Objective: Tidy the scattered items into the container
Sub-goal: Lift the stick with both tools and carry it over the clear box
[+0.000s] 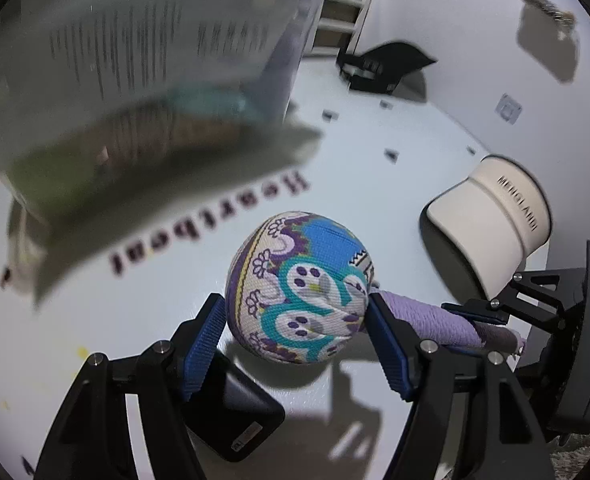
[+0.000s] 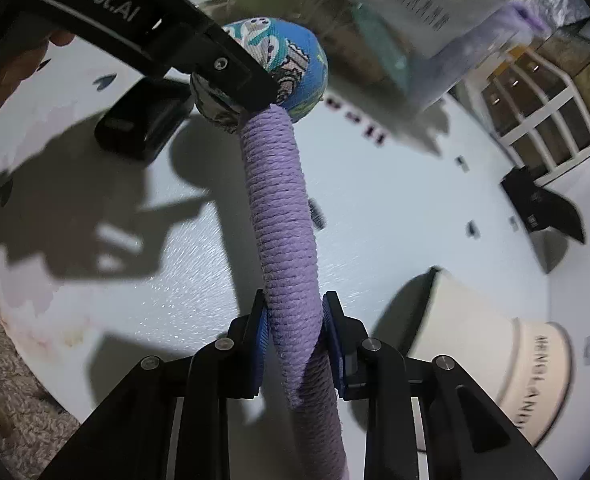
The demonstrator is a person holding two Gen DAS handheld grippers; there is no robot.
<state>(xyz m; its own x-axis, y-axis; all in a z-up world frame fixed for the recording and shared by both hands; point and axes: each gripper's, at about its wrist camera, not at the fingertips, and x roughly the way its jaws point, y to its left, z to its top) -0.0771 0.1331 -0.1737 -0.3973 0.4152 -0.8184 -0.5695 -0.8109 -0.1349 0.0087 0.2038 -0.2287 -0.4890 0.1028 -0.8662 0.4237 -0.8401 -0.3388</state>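
A toy with a patterned fabric ball (image 1: 299, 288) on a purple rope-wrapped handle (image 2: 283, 216) hangs above the white table (image 1: 155, 340). My left gripper (image 1: 295, 320) is shut on the ball, its blue pads pressing both sides. My right gripper (image 2: 295, 340) is shut on the handle near its lower end. In the right wrist view the ball (image 2: 299, 60) shows partly behind the left gripper's black finger. The clear plastic container (image 1: 135, 60) looms blurred at the upper left, close beyond the ball, with several items inside. The right wrist view has the container (image 2: 395, 8) at the top.
A cream cap (image 1: 491, 220) lies on the table to the right. A black flat device (image 1: 235, 412) rests beneath the ball. Another black item (image 1: 383, 64) sits at the far edge by white shelving. A hand (image 2: 7, 76) and a fuzzy rug (image 2: 11, 392) show at the left.
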